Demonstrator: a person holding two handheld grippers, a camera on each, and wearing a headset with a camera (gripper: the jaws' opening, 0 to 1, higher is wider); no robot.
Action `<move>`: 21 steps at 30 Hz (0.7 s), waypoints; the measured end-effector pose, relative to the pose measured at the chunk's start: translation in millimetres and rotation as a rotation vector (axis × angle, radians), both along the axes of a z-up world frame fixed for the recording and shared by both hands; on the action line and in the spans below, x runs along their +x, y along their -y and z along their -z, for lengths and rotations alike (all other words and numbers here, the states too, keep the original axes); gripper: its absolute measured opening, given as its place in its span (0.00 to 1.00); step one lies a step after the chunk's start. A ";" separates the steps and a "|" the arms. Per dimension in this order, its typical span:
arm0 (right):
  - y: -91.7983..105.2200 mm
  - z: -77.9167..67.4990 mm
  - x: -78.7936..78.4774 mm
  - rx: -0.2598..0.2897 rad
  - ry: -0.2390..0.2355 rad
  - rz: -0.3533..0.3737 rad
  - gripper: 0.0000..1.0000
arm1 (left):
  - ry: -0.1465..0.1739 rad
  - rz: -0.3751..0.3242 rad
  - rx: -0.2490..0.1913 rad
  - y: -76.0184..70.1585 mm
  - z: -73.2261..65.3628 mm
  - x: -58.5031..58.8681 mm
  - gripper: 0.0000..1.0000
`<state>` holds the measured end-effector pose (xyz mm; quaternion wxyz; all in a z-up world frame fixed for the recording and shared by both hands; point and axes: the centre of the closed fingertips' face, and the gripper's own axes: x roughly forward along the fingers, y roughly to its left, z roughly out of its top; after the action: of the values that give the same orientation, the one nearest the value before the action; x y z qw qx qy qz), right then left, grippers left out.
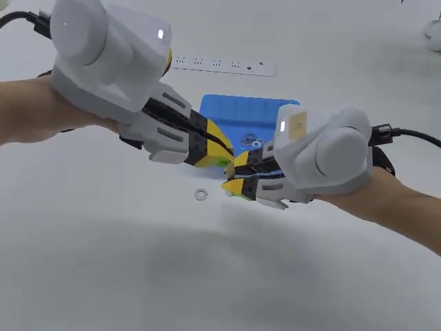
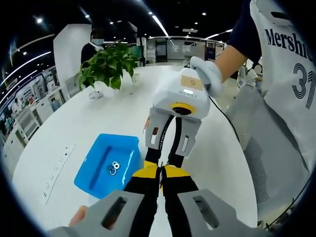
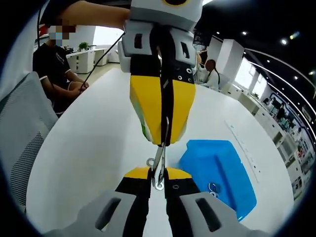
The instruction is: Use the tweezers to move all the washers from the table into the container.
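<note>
Beside the blue container (image 1: 238, 110), my left gripper (image 1: 222, 157) clamped the tweezers (image 3: 162, 150); my right gripper (image 1: 231, 185) was squeezed on their tips. One washer (image 1: 200, 194) lay on the table (image 1: 103, 241) nearby, other washers (image 1: 251, 142) inside the container.

— The container (image 1: 238, 114)?
— Blue plastic, smooth, with a slight sheen. The washers (image 1: 249, 141) inside it are bright metal, like the washer (image 1: 200, 194) just in front of it.
— The tweezers (image 3: 161, 150)?
— Thin bare metal.
— The table (image 1: 103, 262) under the container?
— White, smooth, matt. The left gripper (image 1: 219, 157) and right gripper (image 1: 231, 183) have smooth white plastic shells.
</note>
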<state>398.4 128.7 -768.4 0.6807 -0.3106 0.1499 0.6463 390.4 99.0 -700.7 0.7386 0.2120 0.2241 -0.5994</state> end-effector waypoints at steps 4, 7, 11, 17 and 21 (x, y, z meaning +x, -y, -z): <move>1.3 4.4 0.1 -0.001 -0.007 0.004 0.11 | -0.012 -0.010 0.001 -2.0 4.5 2.2 0.05; 1.0 5.6 0.2 0.000 -0.013 0.005 0.11 | -0.010 -0.005 0.008 -2.5 6.1 2.5 0.05; -1.5 5.0 1.0 0.013 -0.019 0.012 0.11 | -0.001 0.004 0.015 -2.2 5.3 3.6 0.05; -0.4 9.5 2.6 -0.005 -0.009 0.006 0.11 | -0.003 0.000 0.018 -0.1 9.3 3.9 0.05; 0.0 8.5 3.7 0.004 -0.017 0.010 0.11 | -0.006 -0.002 0.012 3.5 7.4 2.9 0.05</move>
<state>402.1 128.6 -776.9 0.6833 -0.3028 0.1561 0.6457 393.3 95.5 -708.1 0.7374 0.2143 0.2300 -0.5979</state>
